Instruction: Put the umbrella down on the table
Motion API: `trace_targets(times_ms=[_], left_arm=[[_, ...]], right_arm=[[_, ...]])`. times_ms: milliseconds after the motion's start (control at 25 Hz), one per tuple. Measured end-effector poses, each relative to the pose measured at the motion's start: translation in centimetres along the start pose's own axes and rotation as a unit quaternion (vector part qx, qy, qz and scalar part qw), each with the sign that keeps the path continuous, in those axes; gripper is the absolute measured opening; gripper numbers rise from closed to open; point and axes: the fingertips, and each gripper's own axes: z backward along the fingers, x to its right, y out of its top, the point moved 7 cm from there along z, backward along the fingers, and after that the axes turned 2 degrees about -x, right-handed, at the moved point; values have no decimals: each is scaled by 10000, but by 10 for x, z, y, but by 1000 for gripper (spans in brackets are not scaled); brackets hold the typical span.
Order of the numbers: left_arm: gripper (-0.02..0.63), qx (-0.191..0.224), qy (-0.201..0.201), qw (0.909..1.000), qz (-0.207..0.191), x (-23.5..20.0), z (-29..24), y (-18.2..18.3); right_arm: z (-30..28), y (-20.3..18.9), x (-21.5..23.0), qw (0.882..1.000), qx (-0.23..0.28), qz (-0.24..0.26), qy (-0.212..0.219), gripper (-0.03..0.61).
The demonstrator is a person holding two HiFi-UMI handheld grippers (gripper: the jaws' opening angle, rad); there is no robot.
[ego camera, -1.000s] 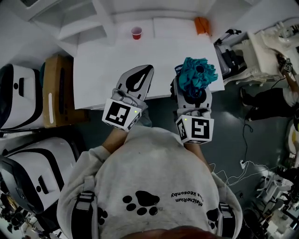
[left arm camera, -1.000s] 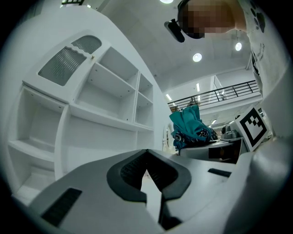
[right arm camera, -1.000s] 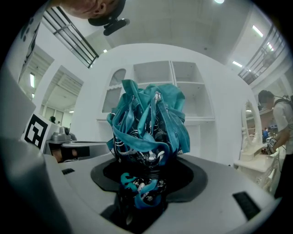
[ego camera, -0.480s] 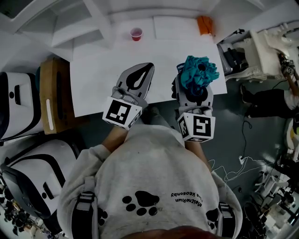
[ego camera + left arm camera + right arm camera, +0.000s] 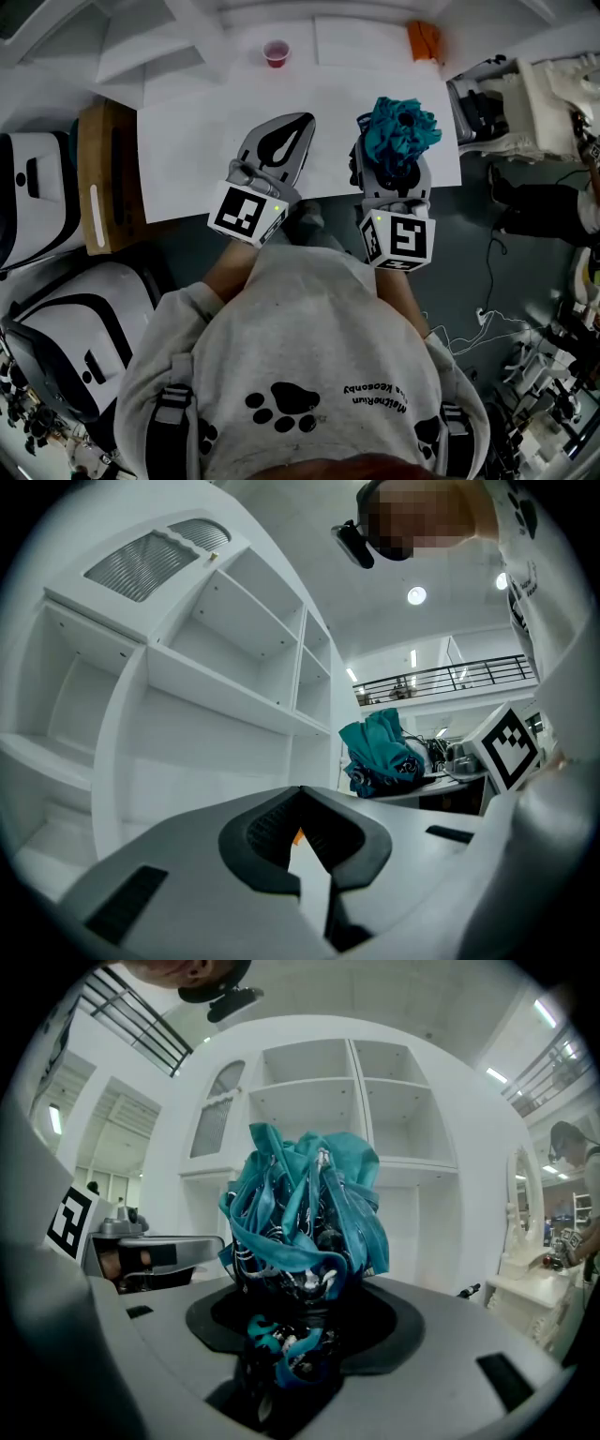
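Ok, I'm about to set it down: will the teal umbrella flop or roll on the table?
Likely floppy: the umbrella bunches in loose folds above the right gripper. Upright it would probably tip; laid flat on the table, the folds should limit rolling.

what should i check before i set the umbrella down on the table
1. Grip: right gripper is shut on the bundled teal umbrella. Ok.
2. Position: umbrella is over the table, near its front right part. Ok.
3. Landing spot: bare around it; red cup and orange object sit at the far edge. Ok.
4. Left gripper: shut, holding nothing, off to the left. Ok.
5. Height above the table: cannot tell.
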Motion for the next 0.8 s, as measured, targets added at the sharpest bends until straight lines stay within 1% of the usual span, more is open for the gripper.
trace_targets(times_ms=[200,360,680,800], left_arm=[[11,-25,-18,10000,15,-4,-8,-14],[11,-109,0,9999,5,-11,-25,-24],[11,-188,28,9998,50,-19,-48,-50],[11,-279,36,9996,62,-22,-54,-61]], right_arm=[[-19,-16,2,9999,-112,76,107,268],[-42,-27,14,9995,-252,80,167,268],[-76,-63,32,9975,-644,132,266,268],[-86,-77,35,9961,-823,167,282,267]])
